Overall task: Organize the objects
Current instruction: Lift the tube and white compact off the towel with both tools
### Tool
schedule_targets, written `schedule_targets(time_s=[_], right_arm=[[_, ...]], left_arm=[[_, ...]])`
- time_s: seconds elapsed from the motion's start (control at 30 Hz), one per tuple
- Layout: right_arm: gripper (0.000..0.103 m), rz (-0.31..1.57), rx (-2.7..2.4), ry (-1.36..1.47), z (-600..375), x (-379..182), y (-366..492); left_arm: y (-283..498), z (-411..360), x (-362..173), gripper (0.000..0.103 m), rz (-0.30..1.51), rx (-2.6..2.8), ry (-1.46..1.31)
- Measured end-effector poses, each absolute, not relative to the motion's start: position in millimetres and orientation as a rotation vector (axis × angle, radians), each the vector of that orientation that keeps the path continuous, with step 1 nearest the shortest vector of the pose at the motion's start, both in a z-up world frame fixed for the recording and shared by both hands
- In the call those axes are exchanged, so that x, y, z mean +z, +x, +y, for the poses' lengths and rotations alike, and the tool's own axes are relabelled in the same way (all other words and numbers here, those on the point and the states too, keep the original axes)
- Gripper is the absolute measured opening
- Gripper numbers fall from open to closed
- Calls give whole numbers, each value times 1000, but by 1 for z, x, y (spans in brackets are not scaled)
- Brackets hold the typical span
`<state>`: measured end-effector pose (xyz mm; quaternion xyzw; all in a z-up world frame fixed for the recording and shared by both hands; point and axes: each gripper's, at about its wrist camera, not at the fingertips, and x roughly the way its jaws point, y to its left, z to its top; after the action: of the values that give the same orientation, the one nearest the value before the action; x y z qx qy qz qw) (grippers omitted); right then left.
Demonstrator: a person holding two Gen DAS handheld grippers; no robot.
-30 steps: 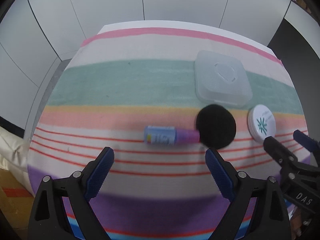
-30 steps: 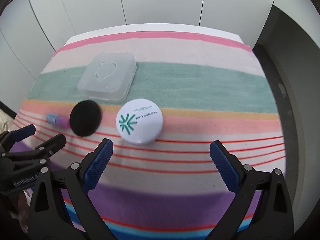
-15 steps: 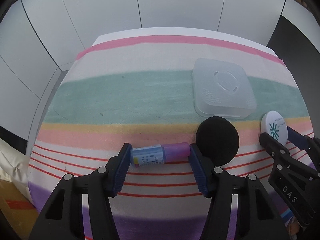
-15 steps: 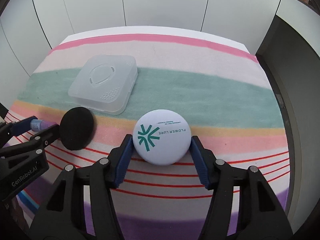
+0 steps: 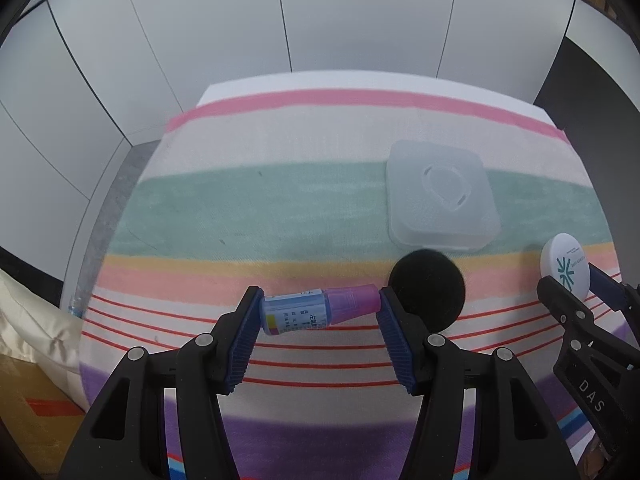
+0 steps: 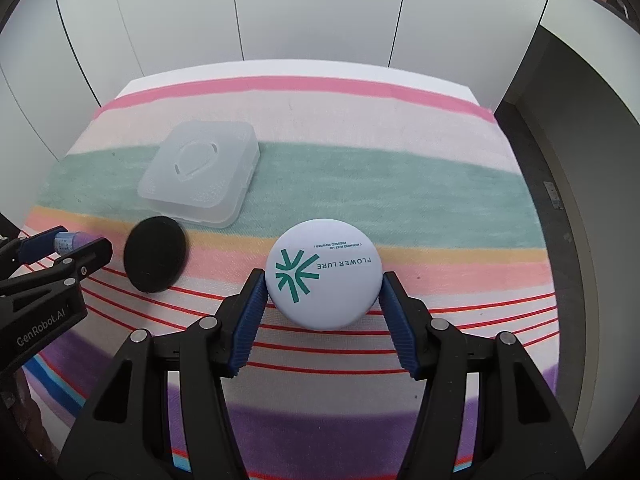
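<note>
Dropper bottle lies crosswise, cap at three o'clock, clamped end to end in my left gripper; my right gripper pinches the white compact; the clear case sits at one o'clock.

Left tool clamped, angled down; right tool likewise.

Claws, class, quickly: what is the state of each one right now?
Left claw: closed on the small dropper bottle, gripped end to end.
Right claw: closed on the white round compact.
</note>
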<state>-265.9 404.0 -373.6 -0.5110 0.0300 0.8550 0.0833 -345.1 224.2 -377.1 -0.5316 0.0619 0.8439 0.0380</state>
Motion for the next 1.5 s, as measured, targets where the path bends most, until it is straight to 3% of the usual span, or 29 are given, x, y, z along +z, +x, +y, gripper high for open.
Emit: schedule_targets(time_s=[0.3,0.63,0.9,1.5], right_arm=[[60,59,2589,-1449,401,-312,-262],[60,30,2642,-1302,395,-194,-239],[60,11,2713,-1219,375,-114,-204],[60,33,2755,-1292,345,-90,-106]], left_arm=[[-350,210,-309,59,119,2682,-1573],[-311,198,-181,59,93,2773,-1327],[-265,200,-115,59,211,2759,-1222],[-157,186,-77,59,311,2749,-1184]])
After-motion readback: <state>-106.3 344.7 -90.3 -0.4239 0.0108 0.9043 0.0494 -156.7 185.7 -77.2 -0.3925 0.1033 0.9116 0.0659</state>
